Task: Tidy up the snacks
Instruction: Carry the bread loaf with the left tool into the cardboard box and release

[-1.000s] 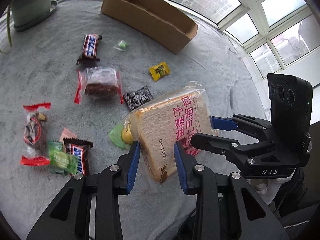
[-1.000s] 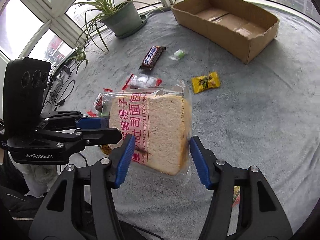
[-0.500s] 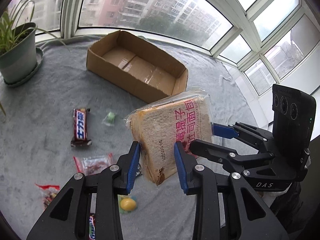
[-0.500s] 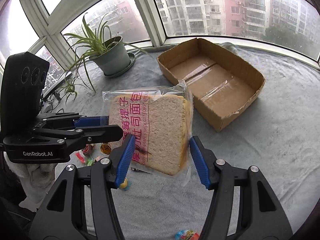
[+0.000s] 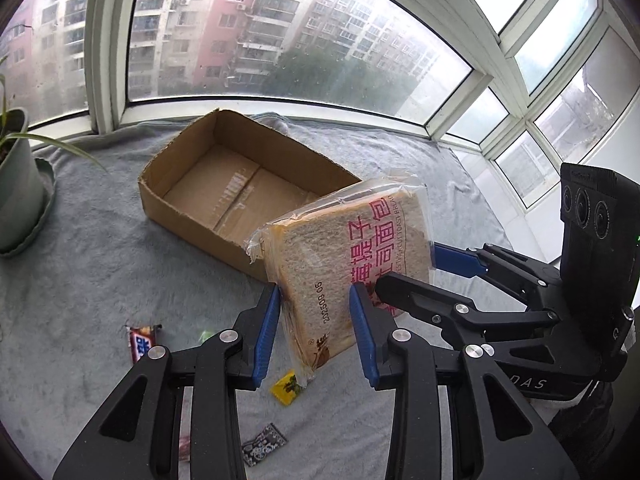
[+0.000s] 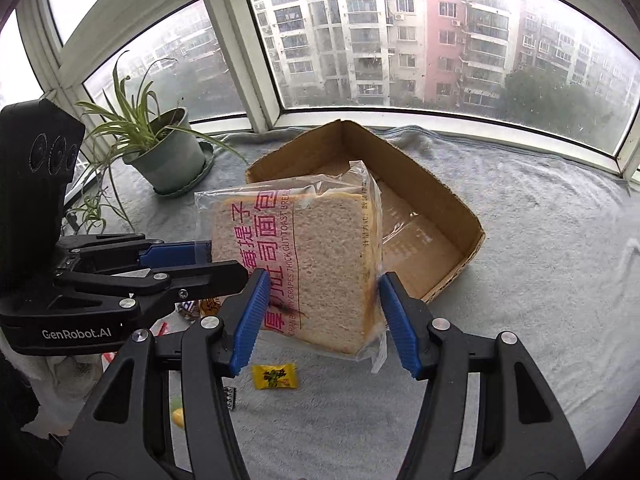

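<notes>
Currently both grippers clamp the bagged toast (image 5: pixel 352 264): left gripper (image 5: pixel 316 328) on a lower corner, right gripper (image 6: pixel 320 316) across its thickness. It hangs in the air, near the cardboard box (image 5: pixel 188 160). Carry level, lower flat inside, release both together.

Soft overcast daylight from windows (image 6: pixel 400 40), glare upper corners, fisheye-bent dark edges

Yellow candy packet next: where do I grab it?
Come straight down on the yellow candy packet and pinch its middle across the shorter width: it lies flat on the grey cloth, with no raised edge. First free a claw; left claw and right claw both clamp the bread bag.
</notes>
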Tool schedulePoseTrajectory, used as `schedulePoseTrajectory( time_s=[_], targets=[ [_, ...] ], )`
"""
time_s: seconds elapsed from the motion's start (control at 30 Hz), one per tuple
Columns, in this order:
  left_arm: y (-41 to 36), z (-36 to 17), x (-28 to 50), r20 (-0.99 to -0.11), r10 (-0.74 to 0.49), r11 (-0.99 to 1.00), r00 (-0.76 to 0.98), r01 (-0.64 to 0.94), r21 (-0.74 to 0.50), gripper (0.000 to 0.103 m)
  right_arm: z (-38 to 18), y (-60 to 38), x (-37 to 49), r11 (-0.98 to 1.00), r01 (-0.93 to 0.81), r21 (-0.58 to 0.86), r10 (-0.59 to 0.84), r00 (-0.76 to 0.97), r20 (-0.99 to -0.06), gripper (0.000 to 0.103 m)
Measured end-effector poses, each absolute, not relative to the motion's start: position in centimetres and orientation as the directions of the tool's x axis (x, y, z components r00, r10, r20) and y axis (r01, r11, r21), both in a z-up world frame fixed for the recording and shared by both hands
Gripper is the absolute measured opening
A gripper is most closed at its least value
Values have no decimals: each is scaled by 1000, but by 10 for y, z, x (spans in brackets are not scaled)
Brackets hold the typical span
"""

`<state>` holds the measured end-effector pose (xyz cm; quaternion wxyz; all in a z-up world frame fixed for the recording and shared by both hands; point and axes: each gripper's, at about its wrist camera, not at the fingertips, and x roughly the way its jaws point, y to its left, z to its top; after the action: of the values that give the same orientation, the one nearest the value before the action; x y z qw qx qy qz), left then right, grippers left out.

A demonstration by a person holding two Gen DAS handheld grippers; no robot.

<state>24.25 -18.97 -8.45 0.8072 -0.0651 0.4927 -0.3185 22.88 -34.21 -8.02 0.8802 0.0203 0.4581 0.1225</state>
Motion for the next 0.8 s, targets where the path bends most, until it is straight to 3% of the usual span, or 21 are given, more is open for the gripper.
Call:
schedulePoseTrajectory(
  time_s=[0.8],
  targets=[
    [-226,-121,311,-786,-565,799,251,403,-445,34,-129,-380,293,974,-119,194,227,498,-837,60]
  ],
)
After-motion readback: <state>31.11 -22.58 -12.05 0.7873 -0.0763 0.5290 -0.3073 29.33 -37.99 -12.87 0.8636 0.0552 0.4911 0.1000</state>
